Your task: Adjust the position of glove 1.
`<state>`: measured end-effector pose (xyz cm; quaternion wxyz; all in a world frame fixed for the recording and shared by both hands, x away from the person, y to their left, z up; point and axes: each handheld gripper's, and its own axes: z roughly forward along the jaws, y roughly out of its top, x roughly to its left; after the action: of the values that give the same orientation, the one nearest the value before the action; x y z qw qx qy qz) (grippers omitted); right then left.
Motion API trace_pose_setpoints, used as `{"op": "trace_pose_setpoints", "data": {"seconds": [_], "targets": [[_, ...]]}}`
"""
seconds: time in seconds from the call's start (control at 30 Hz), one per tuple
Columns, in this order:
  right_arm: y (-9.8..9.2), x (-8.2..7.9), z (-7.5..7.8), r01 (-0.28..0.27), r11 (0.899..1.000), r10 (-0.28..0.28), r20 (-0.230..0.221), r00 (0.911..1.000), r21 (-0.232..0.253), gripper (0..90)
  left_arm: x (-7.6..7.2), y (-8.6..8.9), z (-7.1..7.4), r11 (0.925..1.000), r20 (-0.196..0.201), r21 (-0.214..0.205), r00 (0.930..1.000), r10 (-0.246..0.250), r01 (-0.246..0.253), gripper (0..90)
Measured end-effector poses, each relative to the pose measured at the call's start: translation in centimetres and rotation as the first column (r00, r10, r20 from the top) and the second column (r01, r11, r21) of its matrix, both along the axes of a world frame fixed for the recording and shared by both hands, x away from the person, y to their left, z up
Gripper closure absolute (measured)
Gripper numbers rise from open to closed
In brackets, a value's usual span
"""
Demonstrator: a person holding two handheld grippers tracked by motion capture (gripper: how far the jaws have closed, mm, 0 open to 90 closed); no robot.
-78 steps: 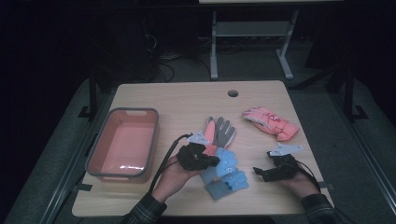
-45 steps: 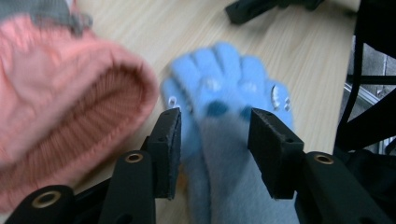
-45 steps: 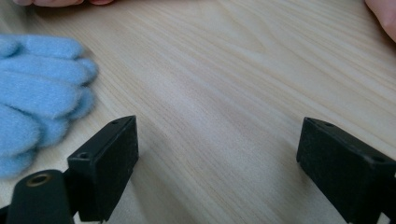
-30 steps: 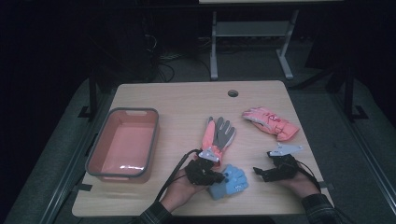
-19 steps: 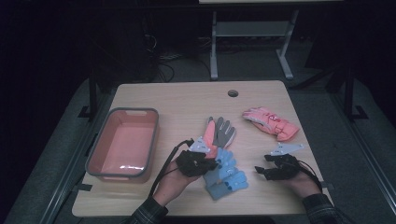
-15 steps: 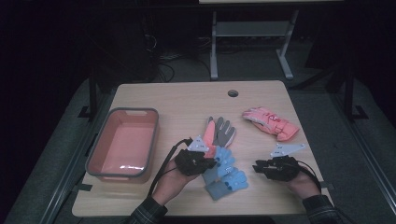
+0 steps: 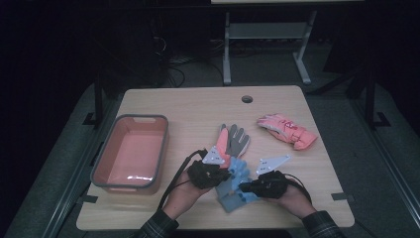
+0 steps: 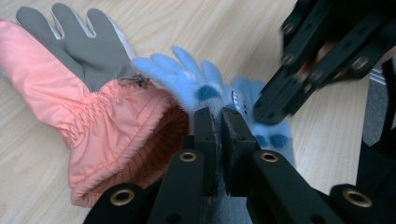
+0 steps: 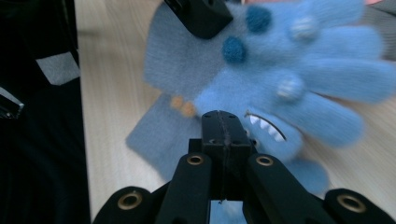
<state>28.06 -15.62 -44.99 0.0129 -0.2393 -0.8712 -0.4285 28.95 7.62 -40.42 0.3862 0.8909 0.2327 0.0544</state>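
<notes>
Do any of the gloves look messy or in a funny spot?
Yes. The blue gloves lie crossed in a heap near the table's front edge, partly on the grey-and-pink glove. The pink glove lies alone, far from its match. Nothing looks torn or spilled.

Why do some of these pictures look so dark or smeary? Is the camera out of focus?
High view: the room is dark around the lit table, with a small glare spot in the pink tray. Left gripper view: the other gripper is smeared, while the peach glove is sharp. Right gripper view: the blue glove blurs toward its fingertips.
</notes>
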Motion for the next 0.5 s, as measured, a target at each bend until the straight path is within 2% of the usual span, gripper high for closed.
{"op": "trace_pose_setpoints", "data": {"seconds": [0.17, 0.33, 0.5], "targets": [[1.0, 0.9, -0.5, 0.016, 1.000, -0.016, 0.000, 0.9999, -0.018, 89.7, 0.0, 0.1, 0.2, 0.9999, 0.005, -0.008, 0.9999, -0.010, 0.010, 85.2], [2.0, 1.3, -0.9, 0.026, 0.999, -0.026, 0.009, 0.9996, -0.036, 89.8, -0.2, -0.4, -0.2, 0.9994, -0.014, -0.016, 0.9994, -0.032, 0.032, 84.0], [2.1, 1.4, -1.0, 0.042, 0.998, -0.041, 0.014, 0.9991, -0.049, 89.8, -0.6, -1.2, -1.1, 0.9972, -0.037, 0.009, 0.9966, -0.073, 0.074, 82.7]]}}
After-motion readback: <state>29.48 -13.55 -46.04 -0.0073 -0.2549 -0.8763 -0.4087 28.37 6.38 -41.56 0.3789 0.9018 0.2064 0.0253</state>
